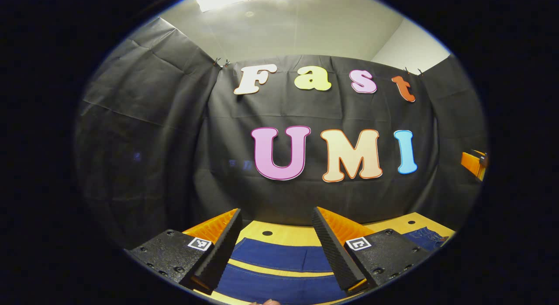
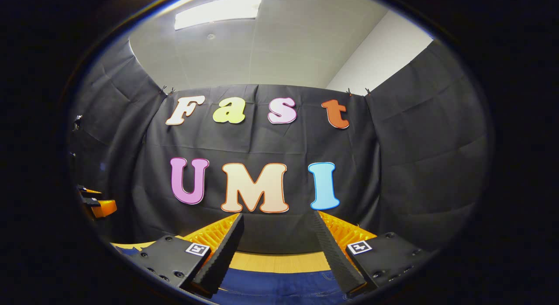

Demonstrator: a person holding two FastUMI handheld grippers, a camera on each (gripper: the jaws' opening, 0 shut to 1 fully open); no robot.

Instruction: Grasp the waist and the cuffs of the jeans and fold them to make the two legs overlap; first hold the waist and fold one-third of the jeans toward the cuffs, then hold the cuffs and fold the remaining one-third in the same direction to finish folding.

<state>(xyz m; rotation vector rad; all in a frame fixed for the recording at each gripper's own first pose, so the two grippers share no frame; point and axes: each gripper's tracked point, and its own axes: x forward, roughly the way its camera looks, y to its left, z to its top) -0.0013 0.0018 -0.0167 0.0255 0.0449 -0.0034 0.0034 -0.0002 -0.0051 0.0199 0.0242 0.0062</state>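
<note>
Both claws are held level above the table (image 1: pixel 279 233), aimed at the booth wall, nothing gripped. The left gripper (image 1: pixel 277 235) is spread wide, with a clear gap between its fingers and only air in it; the jeans (image 1: pixel 279 270) lie flat below and just ahead of that gap, with two dark denim bands separated by a thin strip of table, read as the two legs side by side or an edge not yet overlapped. More denim is seen low on the right of the left claw (image 1: pixel 426 237), near the table edge. The right gripper (image 2: pixel 277 237) is likewise spread wide and empty, with denim (image 2: pixel 279 287) directly beneath its fingers and bare tabletop (image 2: pixel 279 261) just beyond it. Whether waist or cuffs sit under either claw cannot be told. In the right gripper view the other claw is seen far off to the left side (image 2: pixel 98 204), which suggests the two are set well apart along the garment so that both ends can be taken at once. The wide opening and raised, level pose are judged as a pre-grasp stance: a downward pitch is needed before the cloth can be pinched. Fold is judged not yet begun.
</note>
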